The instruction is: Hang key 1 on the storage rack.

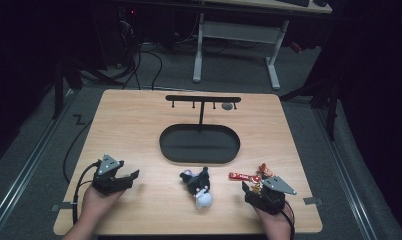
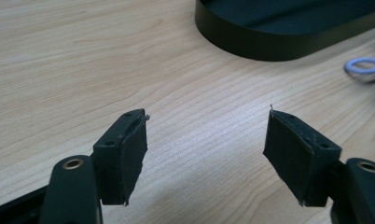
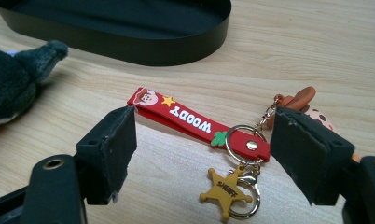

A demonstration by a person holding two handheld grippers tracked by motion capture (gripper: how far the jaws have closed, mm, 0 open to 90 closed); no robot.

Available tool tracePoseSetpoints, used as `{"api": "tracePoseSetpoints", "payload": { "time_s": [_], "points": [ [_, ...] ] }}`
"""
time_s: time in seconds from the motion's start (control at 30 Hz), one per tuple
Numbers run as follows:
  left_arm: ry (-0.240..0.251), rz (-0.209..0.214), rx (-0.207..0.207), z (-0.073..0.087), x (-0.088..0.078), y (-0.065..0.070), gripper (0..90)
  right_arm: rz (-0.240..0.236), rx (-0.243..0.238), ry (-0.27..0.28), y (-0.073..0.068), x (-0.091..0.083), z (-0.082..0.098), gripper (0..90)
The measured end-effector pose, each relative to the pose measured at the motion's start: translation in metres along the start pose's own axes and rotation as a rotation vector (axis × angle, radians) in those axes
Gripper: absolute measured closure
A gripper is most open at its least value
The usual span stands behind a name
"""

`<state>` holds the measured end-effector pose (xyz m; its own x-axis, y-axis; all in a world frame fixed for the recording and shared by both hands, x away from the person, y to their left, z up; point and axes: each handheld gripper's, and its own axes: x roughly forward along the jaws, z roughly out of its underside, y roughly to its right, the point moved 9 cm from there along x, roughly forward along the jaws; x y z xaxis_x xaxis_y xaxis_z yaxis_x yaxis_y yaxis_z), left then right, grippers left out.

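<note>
Red rubber keychain strap lay crosswise just ahead of released right tool, nearer than released left tool.

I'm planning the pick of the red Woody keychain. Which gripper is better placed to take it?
Right. The right gripper stands open with the Woody keychain lying between its jaws, untouched. The left gripper, also open, hovers over bare table, beyond the plush toy.
</note>
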<state>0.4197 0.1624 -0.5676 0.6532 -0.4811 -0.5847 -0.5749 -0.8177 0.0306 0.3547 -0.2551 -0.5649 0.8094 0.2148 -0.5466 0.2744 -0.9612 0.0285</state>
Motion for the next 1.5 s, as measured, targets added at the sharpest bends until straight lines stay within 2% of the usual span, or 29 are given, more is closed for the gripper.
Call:
{"api": "tracePoseSetpoints", "payload": {
  "time_s": [0.1, 0.2, 0.3, 0.4, 0.73, 1.1, 1.5],
  "points": [
    [0.004, 0.006, 0.014, -0.003, 0.005, 0.006, 30.2, -0.001, -0.021, -0.008, 0.0, 0.001, 0.003, 20.8],
    [-0.008, 0.004, 0.035, -0.003, 0.009, 0.009, 30.2, -0.007, -0.022, -0.014, 0.002, 0.001, 0.006, 20.2],
    [-0.006, 0.009, 0.029, -0.003, 0.01, 0.011, 30.4, 0.002, -0.033, 0.001, 0.004, -0.001, 0.006, 18.6],
    [-0.006, 0.011, 0.031, -0.003, 0.008, 0.012, 30.5, 0.006, -0.011, 0.002, 0.007, -0.002, 0.006, 19.1],
    [-0.024, 0.021, 0.045, 0.001, 0.01, 0.013, 30.9, 0.009, 0.02, 0.0, 0.015, -0.004, 0.005, 22.4],
    [-0.028, 0.031, 0.052, 0.003, 0.009, 0.016, 30.9, 0.004, 0.022, -0.003, 0.014, -0.004, 0.003, 21.3],
    [-0.039, 0.043, 0.073, 0.005, 0.01, 0.02, 31.8, -0.019, 0.015, -0.053, 0.012, -0.007, 0.008, 21.0]
  ]
}}
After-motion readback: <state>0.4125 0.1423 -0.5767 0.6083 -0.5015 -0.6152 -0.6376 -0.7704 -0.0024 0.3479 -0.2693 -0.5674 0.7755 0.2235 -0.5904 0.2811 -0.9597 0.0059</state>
